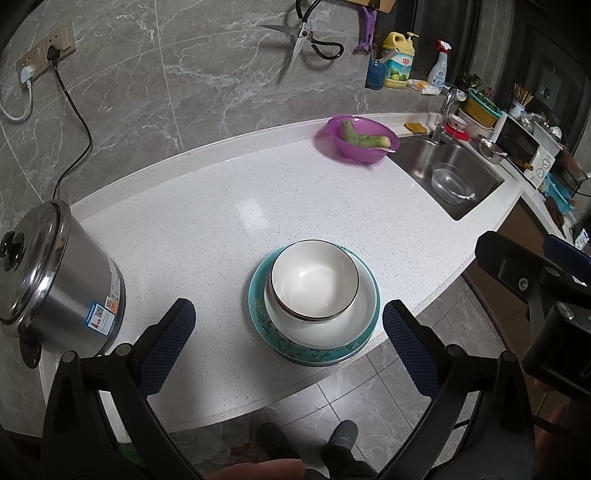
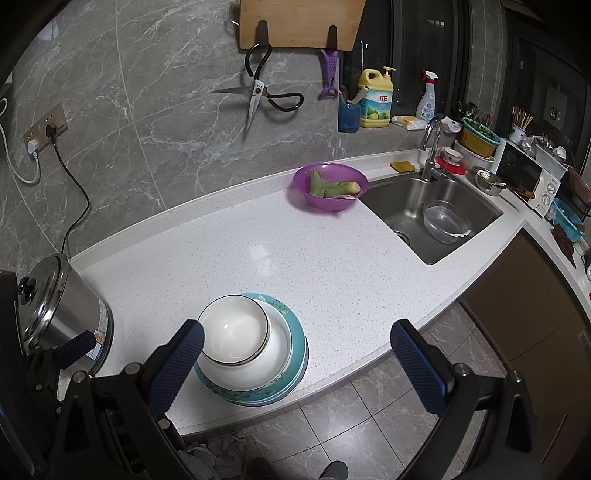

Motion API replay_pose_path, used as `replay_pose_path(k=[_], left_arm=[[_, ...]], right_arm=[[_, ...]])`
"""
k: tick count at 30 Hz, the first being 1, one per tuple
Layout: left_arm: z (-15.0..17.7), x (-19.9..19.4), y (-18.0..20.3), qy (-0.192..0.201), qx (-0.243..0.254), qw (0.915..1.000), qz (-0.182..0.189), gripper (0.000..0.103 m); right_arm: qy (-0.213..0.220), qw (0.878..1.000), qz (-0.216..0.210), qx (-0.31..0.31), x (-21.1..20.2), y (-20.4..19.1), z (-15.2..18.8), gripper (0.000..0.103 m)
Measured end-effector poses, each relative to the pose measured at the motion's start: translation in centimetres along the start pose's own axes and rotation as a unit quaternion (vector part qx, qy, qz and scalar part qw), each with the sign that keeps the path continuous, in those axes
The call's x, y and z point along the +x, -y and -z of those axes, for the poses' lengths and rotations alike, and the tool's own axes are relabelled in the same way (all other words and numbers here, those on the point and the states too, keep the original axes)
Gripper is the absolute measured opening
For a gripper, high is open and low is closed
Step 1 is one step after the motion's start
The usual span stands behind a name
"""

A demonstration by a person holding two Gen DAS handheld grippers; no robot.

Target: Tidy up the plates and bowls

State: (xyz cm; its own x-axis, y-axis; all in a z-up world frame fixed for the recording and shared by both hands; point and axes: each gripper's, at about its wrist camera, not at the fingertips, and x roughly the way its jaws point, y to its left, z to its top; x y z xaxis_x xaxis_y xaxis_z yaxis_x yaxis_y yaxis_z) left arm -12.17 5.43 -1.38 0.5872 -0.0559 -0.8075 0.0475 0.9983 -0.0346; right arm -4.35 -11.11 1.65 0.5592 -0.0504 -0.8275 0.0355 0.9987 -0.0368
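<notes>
We're looking down at a white speckled tabletop [image 1: 221, 221], and right near its front edge sits the stack: a teal plate [image 1: 314, 352] with a floral rim at the bottom, a white dish [image 1: 354, 317] nested on it, and a white bowl [image 1: 314, 280] with a dark rim resting in that, pushed toward the back-left of the dish. Whether a second teal plate lies under the first, we can't quite tell, though the right wrist view hints at a layered edge.

Our left gripper [image 1: 288, 347] hangs over the front edge with its blue-padded fingers [image 1: 171, 347] spread wide, the stack showing between them, nothing held. Our right gripper [image 2: 295, 369] is likewise spread apart and empty; its left finger pad overlaps the bowl in the picture, though we can't tell whether it touches. From the left wrist view, the right gripper's black body shows at the far right, off the tabletop.

To the left stands a steel pot [image 1: 55, 273] with its lid on, a black cord [image 1: 74, 122] running up to a wall socket. Well back, a purple bowl [image 1: 362, 138] holding green vegetable pieces sits just beside the sink [image 2: 432, 218], and a clear bowl [image 2: 445, 221] rests down in the basin. Scissors [image 2: 255, 96] hang on the grey marble wall under a wooden cutting board [image 2: 299, 22].
</notes>
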Motion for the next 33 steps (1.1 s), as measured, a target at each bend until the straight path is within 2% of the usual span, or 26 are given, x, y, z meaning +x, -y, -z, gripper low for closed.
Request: replay_pose_path(k=[33], left_arm=[[0.35, -0.23, -0.1, 0.0, 0.0, 1.0, -0.002, 0.103]], right_arm=[[0.0, 1.0, 0.001, 0.002, -0.12, 0.0, 0.26, 0.103]])
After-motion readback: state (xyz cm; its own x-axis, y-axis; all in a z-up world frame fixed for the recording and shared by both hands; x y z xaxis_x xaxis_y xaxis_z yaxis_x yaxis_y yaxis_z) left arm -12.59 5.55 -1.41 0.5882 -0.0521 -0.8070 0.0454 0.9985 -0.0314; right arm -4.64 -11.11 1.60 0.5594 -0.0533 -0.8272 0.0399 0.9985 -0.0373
